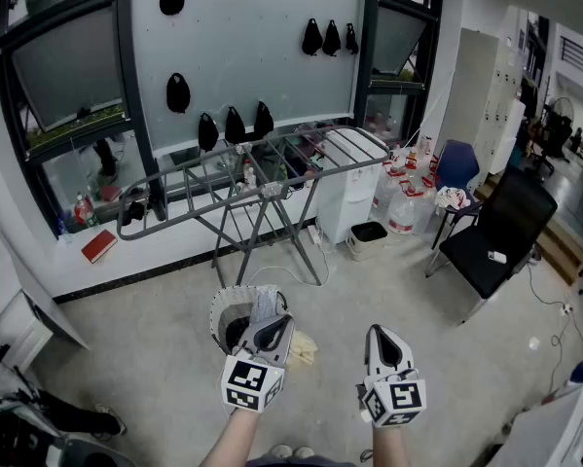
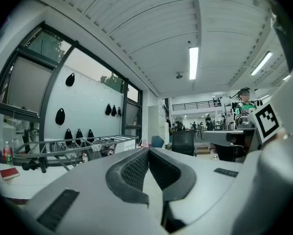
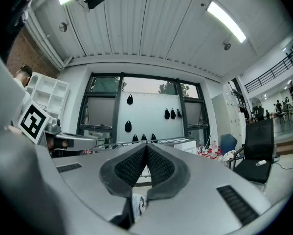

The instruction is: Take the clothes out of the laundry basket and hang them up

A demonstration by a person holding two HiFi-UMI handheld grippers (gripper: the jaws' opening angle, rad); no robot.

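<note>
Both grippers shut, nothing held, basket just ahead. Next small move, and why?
Probably open the left gripper and dip it into the laundry basket. Its jaws are together on nothing, as are those of the right gripper. The left one sits right by the basket, where a white garment shows. The drying rack stands further ahead, so a grasp likely comes first.

Grey floor (image 1: 155, 339); dark-framed windows (image 1: 67, 66); black chair (image 1: 500, 232)
</note>
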